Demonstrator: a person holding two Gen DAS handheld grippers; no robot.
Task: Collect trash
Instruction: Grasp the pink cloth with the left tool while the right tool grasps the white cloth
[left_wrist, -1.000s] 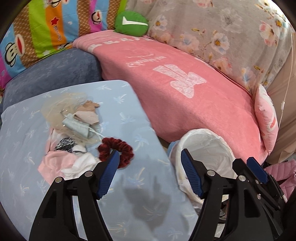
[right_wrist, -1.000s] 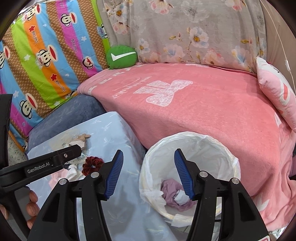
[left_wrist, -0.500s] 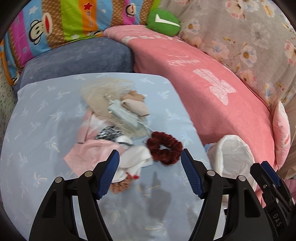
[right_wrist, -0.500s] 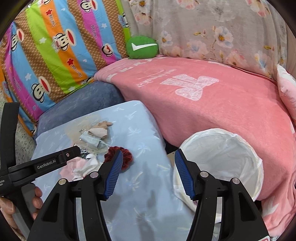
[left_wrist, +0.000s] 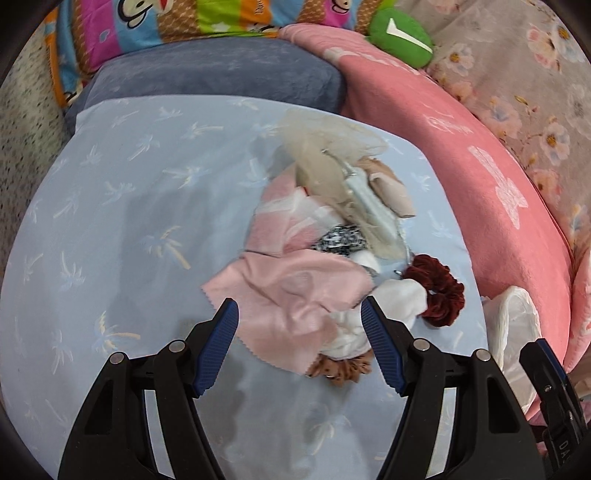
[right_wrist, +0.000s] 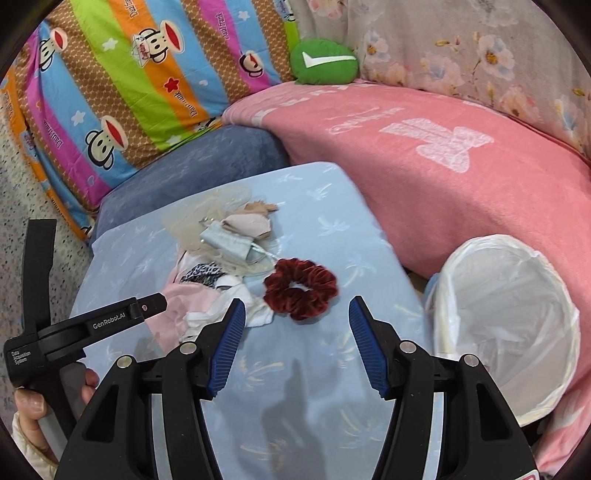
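Note:
A heap of scraps lies on the light blue table: a pink cloth (left_wrist: 295, 295), a white cloth (left_wrist: 391, 302), a dark red scrunchie (left_wrist: 439, 291) (right_wrist: 301, 288), a black-and-white scrap (left_wrist: 340, 236), a grey-blue pouch (right_wrist: 229, 242), beige pieces (left_wrist: 391, 188). A white-lined trash bin (right_wrist: 506, 314) stands right of the table. My left gripper (left_wrist: 299, 317) is open, its jaws either side of the pink cloth's near edge. My right gripper (right_wrist: 297, 317) is open and empty, just before the scrunchie.
The light blue table (left_wrist: 129, 221) is ringed by a grey-blue cushion (left_wrist: 214, 74), a pink blanket (right_wrist: 461, 166), a striped monkey-print cover (right_wrist: 129, 74) and a green pillow (right_wrist: 325, 61). The bin's rim (left_wrist: 517, 325) sits at the table's right edge.
Both grippers have swung left, away from the bin and over the table. The left one has moved up to the pink cloth. The right one now faces the scrunchie.

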